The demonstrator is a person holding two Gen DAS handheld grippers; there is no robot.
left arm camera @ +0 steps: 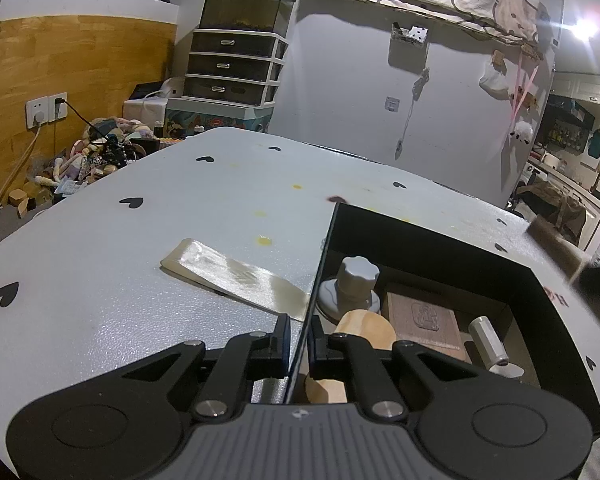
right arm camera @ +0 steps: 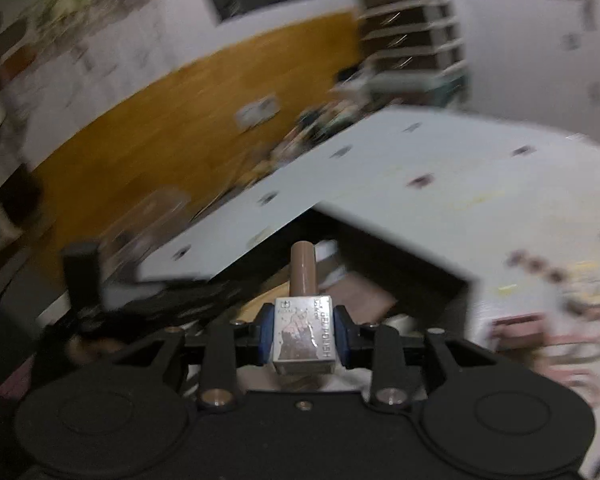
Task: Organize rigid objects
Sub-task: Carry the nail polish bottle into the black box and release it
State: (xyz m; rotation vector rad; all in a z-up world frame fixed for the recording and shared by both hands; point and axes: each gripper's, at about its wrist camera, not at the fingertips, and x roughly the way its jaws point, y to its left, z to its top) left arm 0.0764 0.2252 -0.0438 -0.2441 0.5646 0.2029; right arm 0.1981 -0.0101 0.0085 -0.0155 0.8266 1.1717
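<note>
My left gripper [left arm camera: 300,336] is shut on the thin left wall of an open black box [left arm camera: 440,236] on the white table. Inside the box lie a grey knobbed piece [left arm camera: 356,280], a round wooden disc [left arm camera: 366,328], a brown embossed tile [left arm camera: 424,320] and a small silver cylinder [left arm camera: 488,340]. My right gripper [right arm camera: 303,336] is shut on a gel polish bottle [right arm camera: 303,332], a silver square body with a brown cap pointing forward. Its blue pads press both sides. The bottle hangs above the black box [right arm camera: 380,256]; this view is motion-blurred.
A flat cream strip [left arm camera: 228,276] lies on the white heart-dotted table [left arm camera: 180,200], just left of the box wall. Beyond the far table edge are a drawer unit [left arm camera: 236,64], a cluttered floor and a wood-panelled wall. Pink-printed items [right arm camera: 540,320] are blurred at the right.
</note>
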